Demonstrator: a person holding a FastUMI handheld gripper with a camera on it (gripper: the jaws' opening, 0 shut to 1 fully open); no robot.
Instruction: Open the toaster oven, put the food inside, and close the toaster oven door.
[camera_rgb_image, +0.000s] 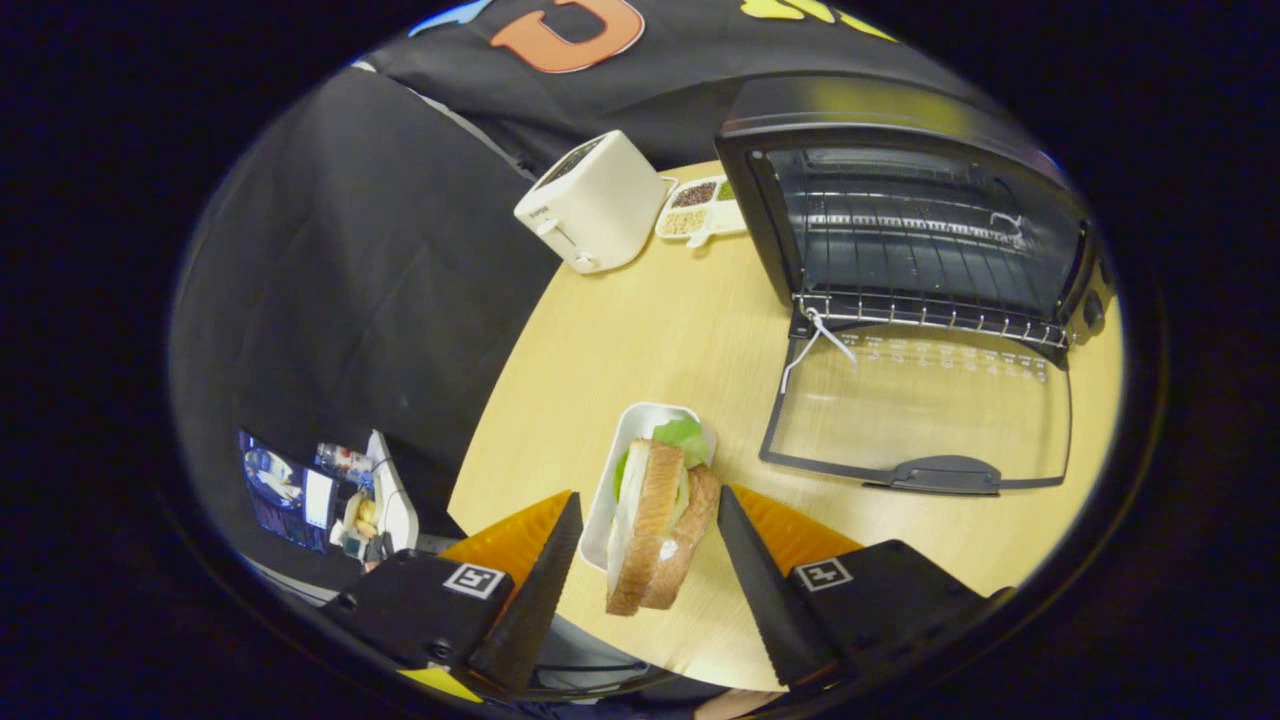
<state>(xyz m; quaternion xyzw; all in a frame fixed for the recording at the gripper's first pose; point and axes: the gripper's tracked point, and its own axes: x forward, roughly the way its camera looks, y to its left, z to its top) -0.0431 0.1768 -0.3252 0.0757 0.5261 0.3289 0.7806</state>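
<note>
A sandwich (650, 520) of two bread slices with green lettuce stands on edge in a small white dish (640, 420) on the wooden table. My gripper (648, 493) is open, one finger on each side of the sandwich and dish; neither fingertip visibly presses on the bread. Beyond the fingers to the right stands the black toaster oven (900, 200). Its glass door (920, 410) is folded down flat on the table, handle towards me. The wire rack (930, 320) inside is bare, and a white cord (815, 345) hangs from the rack's left front corner.
A white pop-up toaster (595, 200) stands at the table's far side, left of the oven. Next to it lies a white divided tray of seeds (700, 210). The table edge (500, 400) curves along the left, with black cloth beyond it and a stand with a screen (300, 490) below.
</note>
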